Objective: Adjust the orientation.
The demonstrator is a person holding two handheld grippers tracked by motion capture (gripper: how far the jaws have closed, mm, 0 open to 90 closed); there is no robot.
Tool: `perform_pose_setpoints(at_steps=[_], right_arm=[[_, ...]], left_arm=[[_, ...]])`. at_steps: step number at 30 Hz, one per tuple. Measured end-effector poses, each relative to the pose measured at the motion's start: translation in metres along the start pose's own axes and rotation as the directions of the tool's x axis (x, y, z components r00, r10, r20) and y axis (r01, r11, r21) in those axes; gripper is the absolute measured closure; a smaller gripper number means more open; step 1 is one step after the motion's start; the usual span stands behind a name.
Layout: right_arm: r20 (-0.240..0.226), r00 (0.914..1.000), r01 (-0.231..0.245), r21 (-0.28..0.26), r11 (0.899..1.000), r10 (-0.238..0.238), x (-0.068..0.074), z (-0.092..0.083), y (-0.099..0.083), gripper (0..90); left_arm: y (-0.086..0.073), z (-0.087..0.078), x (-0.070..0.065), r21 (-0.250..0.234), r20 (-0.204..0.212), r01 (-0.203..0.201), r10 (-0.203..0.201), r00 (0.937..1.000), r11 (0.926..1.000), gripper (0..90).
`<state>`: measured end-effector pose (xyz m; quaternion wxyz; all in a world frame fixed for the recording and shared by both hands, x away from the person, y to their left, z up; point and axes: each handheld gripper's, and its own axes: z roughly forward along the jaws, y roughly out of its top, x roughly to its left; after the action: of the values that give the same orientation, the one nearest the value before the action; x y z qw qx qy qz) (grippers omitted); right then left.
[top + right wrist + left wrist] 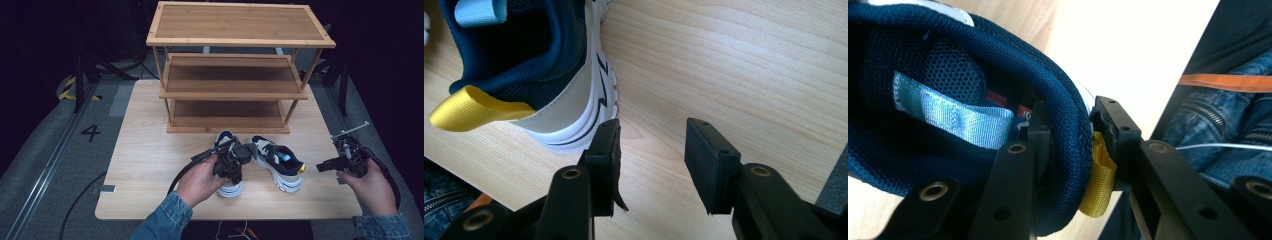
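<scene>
Two navy and white sneakers stand on the wooden table [145,150] in front of a shoe rack. My left gripper [232,167] is shut on the heel collar of the left sneaker [229,188]. In the left gripper view one jaw is inside the navy collar [948,60] and the other presses the yellow pull tab [1098,185] from outside, so the left gripper [1073,120] pinches the padded heel. The right sneaker [277,160] lies beside it. My right gripper [322,166] hovers right of its heel. In the right gripper view the right gripper [651,150] is open over bare wood, beside that sneaker [564,65].
A three-tier bamboo shoe rack [235,75] stands at the back of the table, its shelves bare. Cables trail from both grippers. Denim sleeves come in at the table's front edge. Grey floor with a painted number lies to the left.
</scene>
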<state>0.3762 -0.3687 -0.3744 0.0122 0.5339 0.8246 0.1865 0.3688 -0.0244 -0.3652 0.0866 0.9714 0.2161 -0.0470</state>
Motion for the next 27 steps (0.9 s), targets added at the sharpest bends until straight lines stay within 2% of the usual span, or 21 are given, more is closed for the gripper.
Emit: perform_pose_setpoints(at_steps=[6,11,14,19,27], right_arm=[[-0.001,0.9999,0.011,0.012,1.000,-0.011,0.001,0.006,0.002,58.3],[0.001,1.0000,-0.001,0.016,1.000,0.001,0.001,0.006,0.001,58.3],[0.003,1.0000,0.003,0.017,1.000,-0.003,0.000,0.007,0.000,58.3],[0.001,1.0000,-0.003,0.025,1.000,0.003,0.000,0.008,-0.002,58.2],[-0.001,0.9998,-0.019,0.028,0.999,0.019,-0.003,0.008,-0.007,58.1]], left_arm=[[-0.009,-0.015,0.017,-0.019,-0.030,0.036,-0.037,0.9989,0.9992,71.3],[-0.010,-0.023,0.032,-0.028,-0.051,0.028,-0.030,0.9983,0.9992,71.0],[-0.010,-0.027,0.041,-0.043,-0.053,0.037,-0.040,0.9978,0.9984,70.8],[-0.007,-0.029,0.055,-0.031,-0.077,0.007,-0.009,0.9970,0.9995,70.3],[0.000,-0.031,0.078,-0.034,-0.093,-0.006,0.003,0.9957,0.9994,69.8]])
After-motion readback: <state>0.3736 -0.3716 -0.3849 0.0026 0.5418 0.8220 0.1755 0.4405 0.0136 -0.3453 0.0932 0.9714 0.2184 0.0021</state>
